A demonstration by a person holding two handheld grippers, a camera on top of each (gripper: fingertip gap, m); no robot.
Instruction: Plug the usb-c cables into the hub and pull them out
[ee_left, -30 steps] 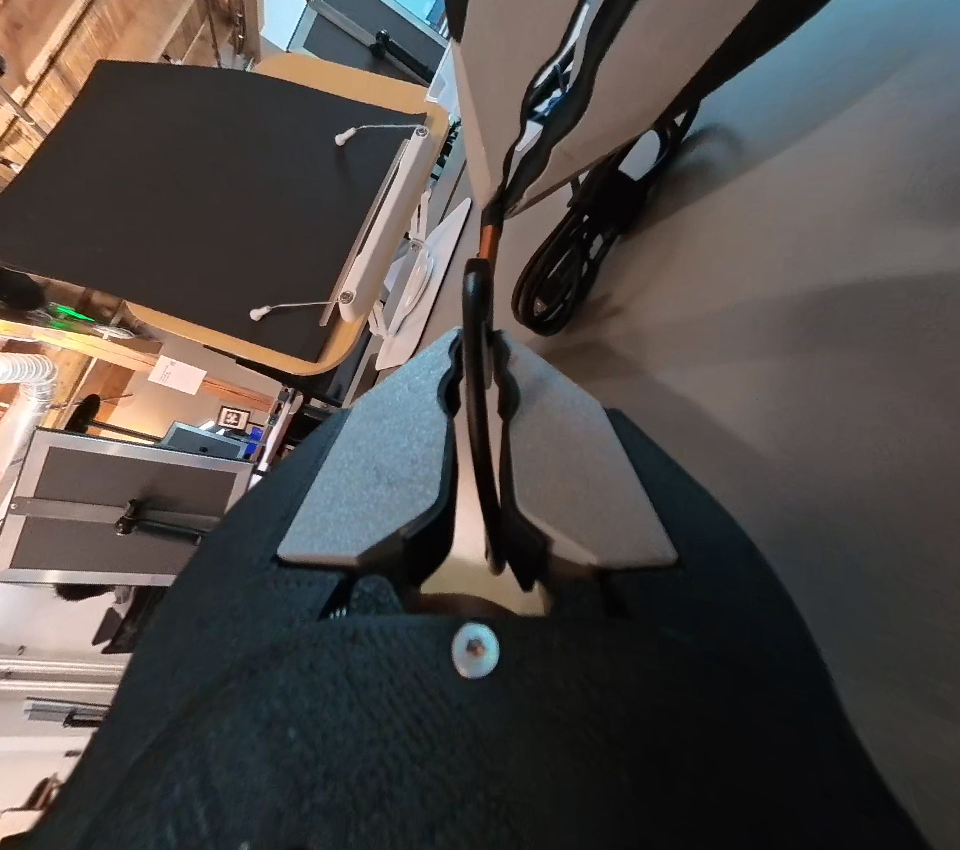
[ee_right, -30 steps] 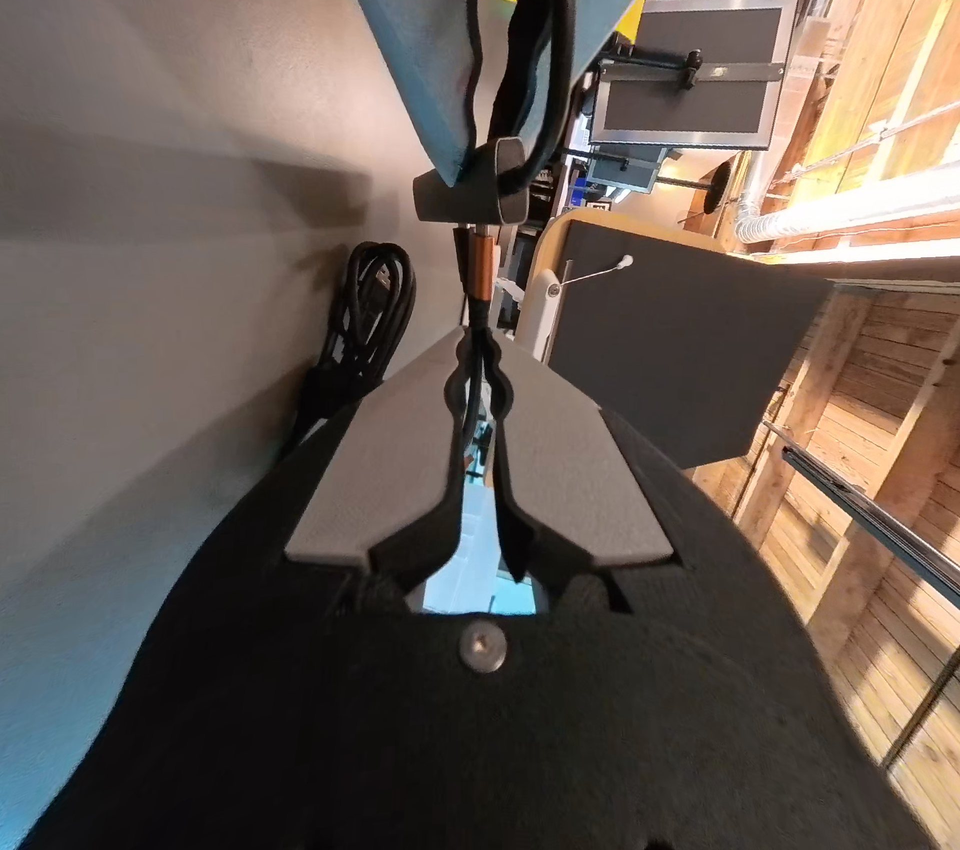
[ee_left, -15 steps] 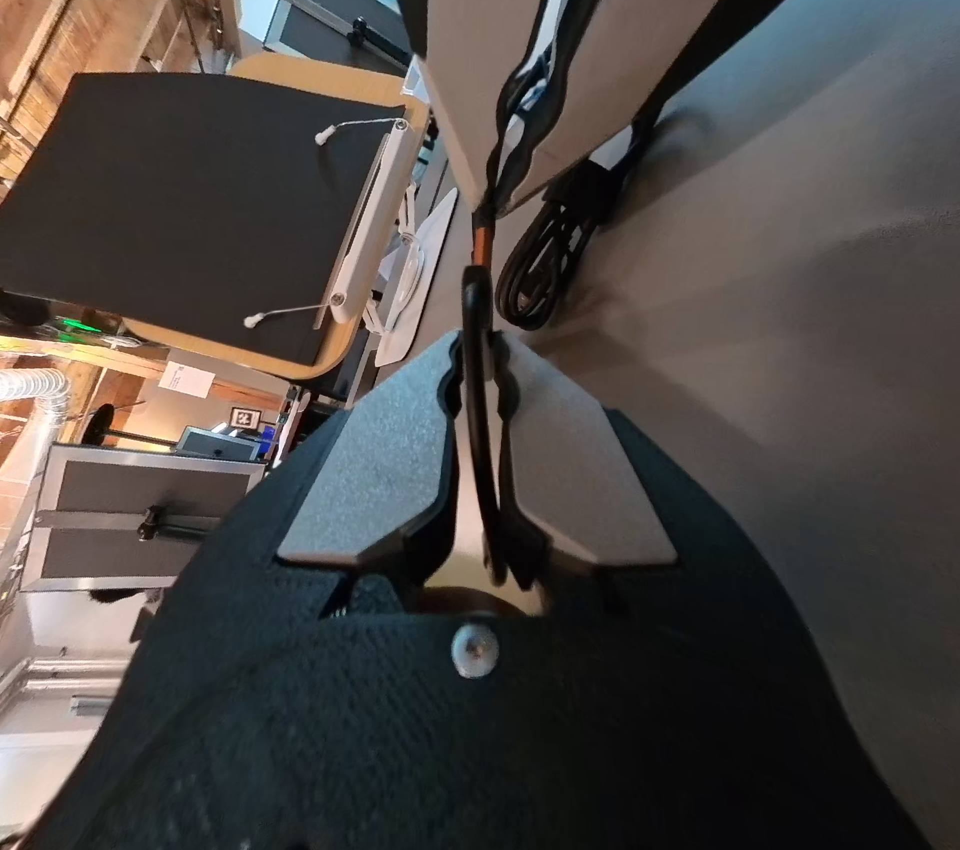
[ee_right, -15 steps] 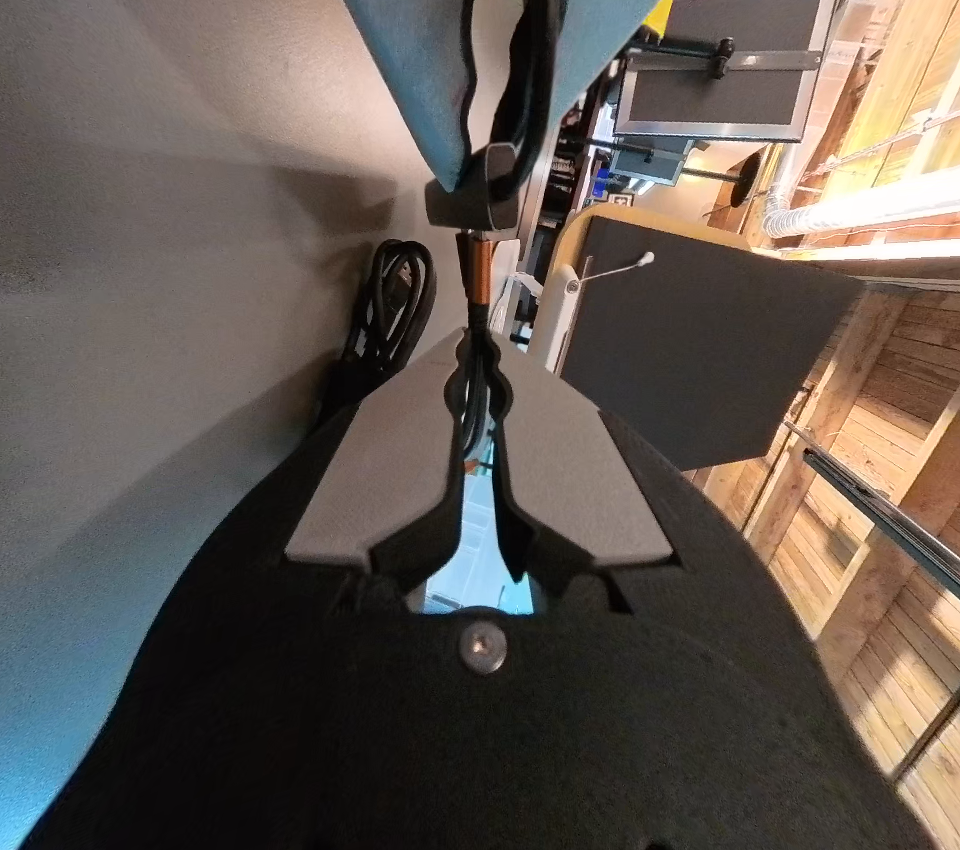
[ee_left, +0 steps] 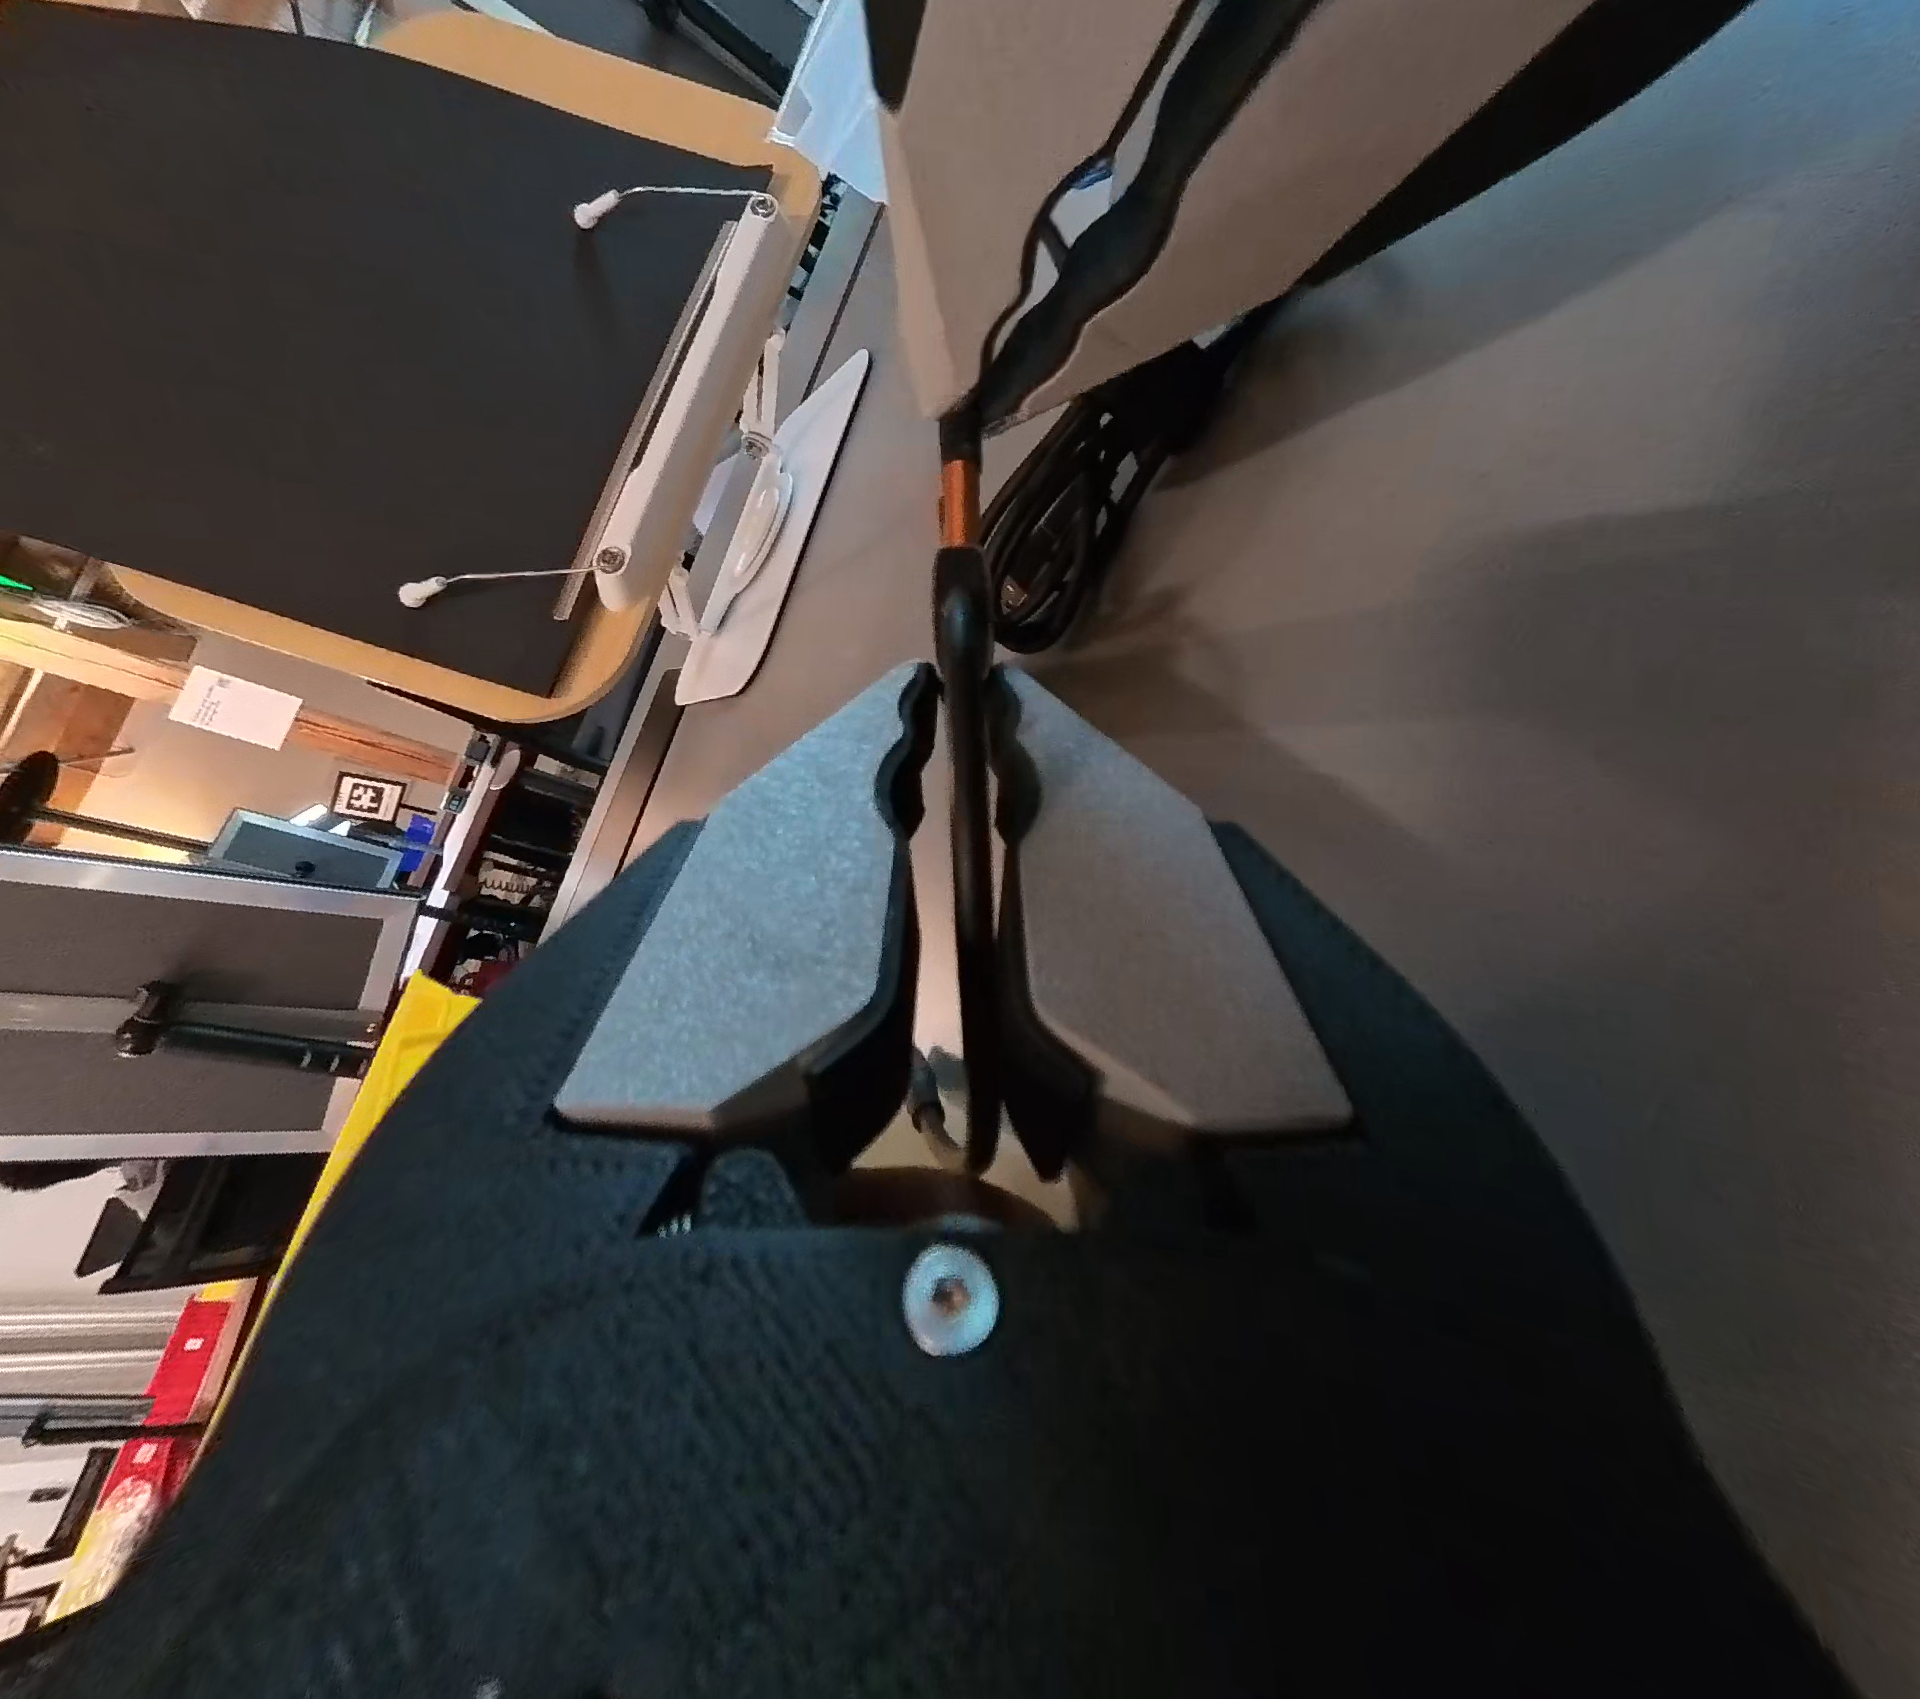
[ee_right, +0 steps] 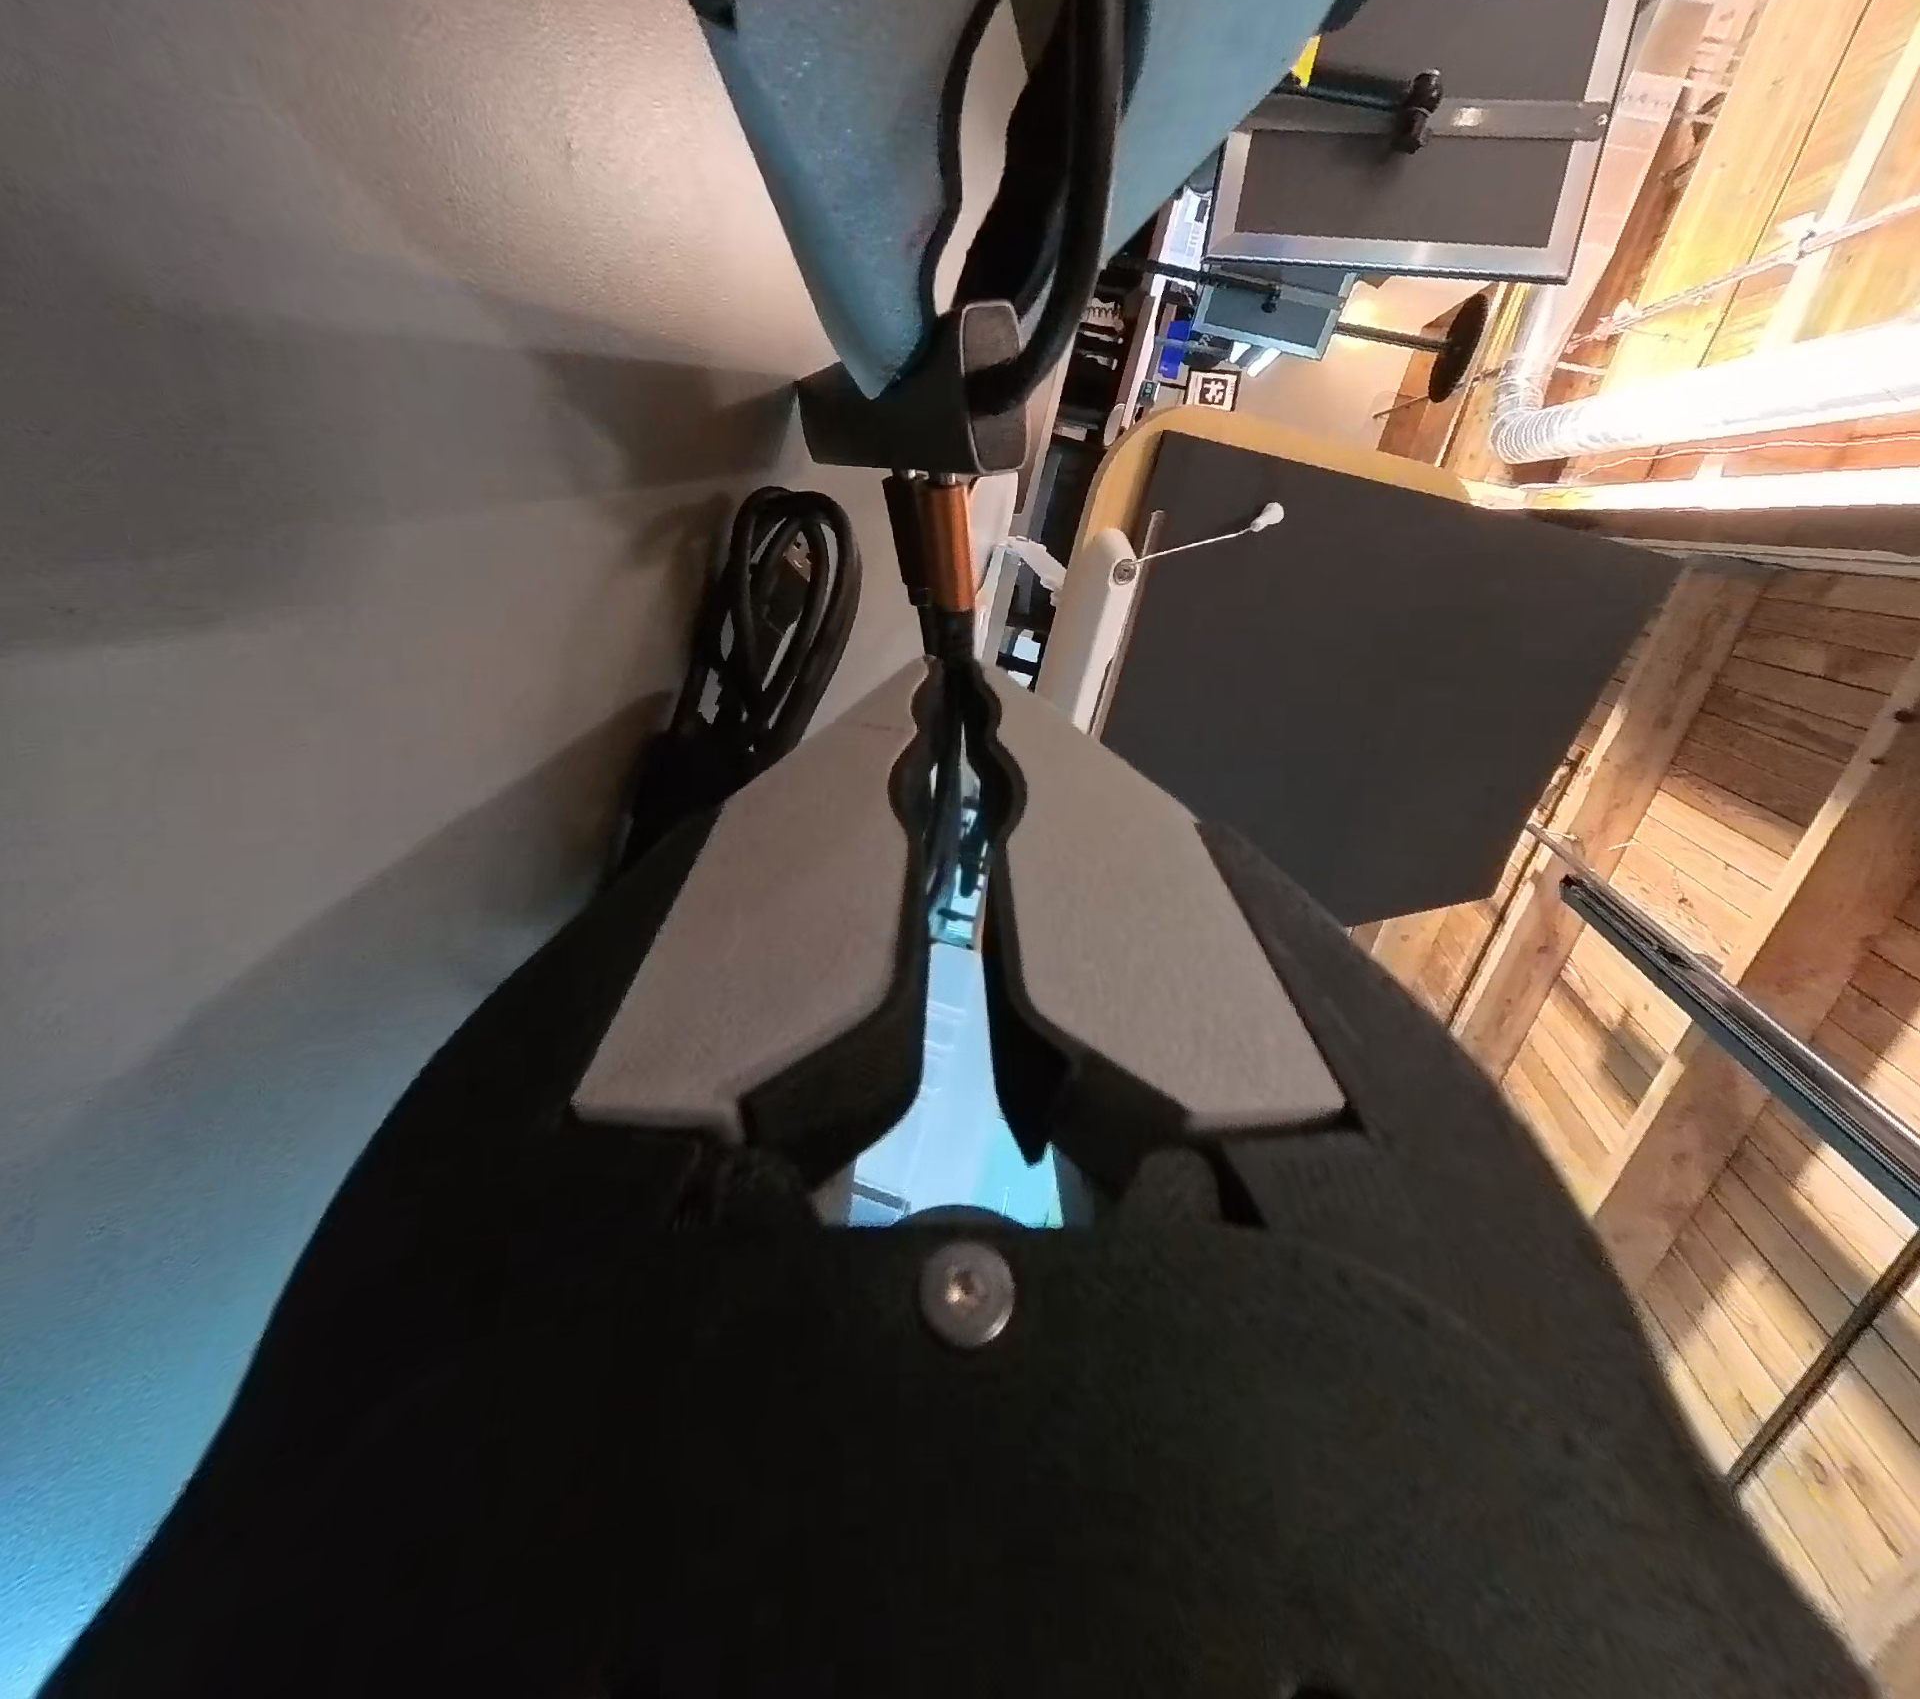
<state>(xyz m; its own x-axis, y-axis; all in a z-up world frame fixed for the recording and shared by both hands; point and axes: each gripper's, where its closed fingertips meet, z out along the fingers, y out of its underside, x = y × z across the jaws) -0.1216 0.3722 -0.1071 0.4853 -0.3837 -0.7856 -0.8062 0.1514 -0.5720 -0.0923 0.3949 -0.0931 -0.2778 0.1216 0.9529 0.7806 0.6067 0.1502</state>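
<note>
My left gripper [ee_left: 961,683] is shut on the thin dark hub [ee_left: 958,610], seen edge-on at its tips, with the hub's black cord running back between the fingers. An orange usb-c plug [ee_left: 957,496] sits at the hub's far end. In the right wrist view, my right gripper [ee_right: 951,673] is shut on black cables just behind the orange plug [ee_right: 948,543] and a dark plug [ee_right: 902,543] beside it. Both plugs meet the dark grey hub [ee_right: 904,428], with a sliver of metal tip showing. The two grippers face each other tip to tip.
A coiled black cable [ee_right: 779,610] lies on the grey table [ee_right: 312,299] beside the hub; it also shows in the left wrist view [ee_left: 1081,506]. A black board [ee_left: 312,350] with a white bracket and a white stand [ee_left: 769,506] sit farther off.
Both grippers have shifted slightly and keep their holds. The hub and orange plug stay together between the facing tips. The opposite gripper looks a little nearer.
</note>
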